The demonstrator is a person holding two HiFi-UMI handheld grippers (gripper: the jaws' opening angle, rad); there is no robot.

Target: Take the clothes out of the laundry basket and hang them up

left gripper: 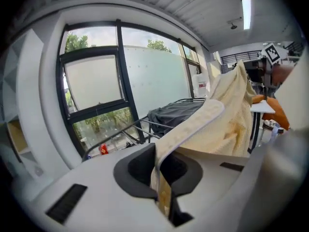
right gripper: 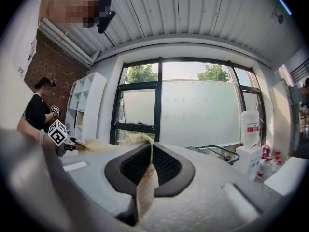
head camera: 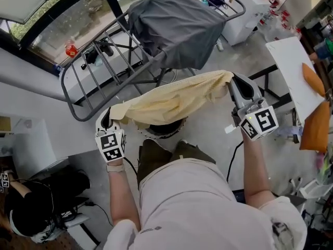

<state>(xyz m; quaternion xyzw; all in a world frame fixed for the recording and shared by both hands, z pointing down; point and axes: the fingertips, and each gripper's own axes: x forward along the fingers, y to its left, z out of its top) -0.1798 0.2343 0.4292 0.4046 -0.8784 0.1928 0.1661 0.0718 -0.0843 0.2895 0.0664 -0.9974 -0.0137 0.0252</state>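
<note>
Obs. – cloth off the basket, both grippers engaged.

Landmark: drying rack [head camera: 99, 61], grey wire frame, standing under the window [head camera: 67, 14].

- Yellow garment [head camera: 171, 100] is stretched in the air on the person's side of the drying rack, just short of its near edge. It spans from one gripper to the other and sags a little in the middle.
- Left gripper [head camera: 106, 120]: clamped on the low end of the yellow garment. In the left gripper view the jaws are together [left gripper: 159, 175] with a hemmed edge of the cloth [left gripper: 227, 115] pinched between them; the fabric runs up and away towards the rack.
- Right gripper [head camera: 232, 86]: clenched on the other end, which is held higher and closer to the rack's loaded end. The right gripper view shows a folded strip of the cloth [right gripper: 145, 187] caught between the closed pads [right gripper: 150, 163].
- Dark grey garment [head camera: 177, 27] is draped over the far right part of the drying rack; the rack's rails nearer the window are bare.
- A round white-rimmed basket [head camera: 166, 131] sits on the floor on the person's side of the rack, directly below the stretched cloth and mostly hidden by it – contents not visible.
- White table [head camera: 291, 72] stands to the right of the rack, well apart from it, with orange items at its edge.
- A second person [head camera: 31, 207] in black is well away from the rack, at the lower left of the head view.
</note>
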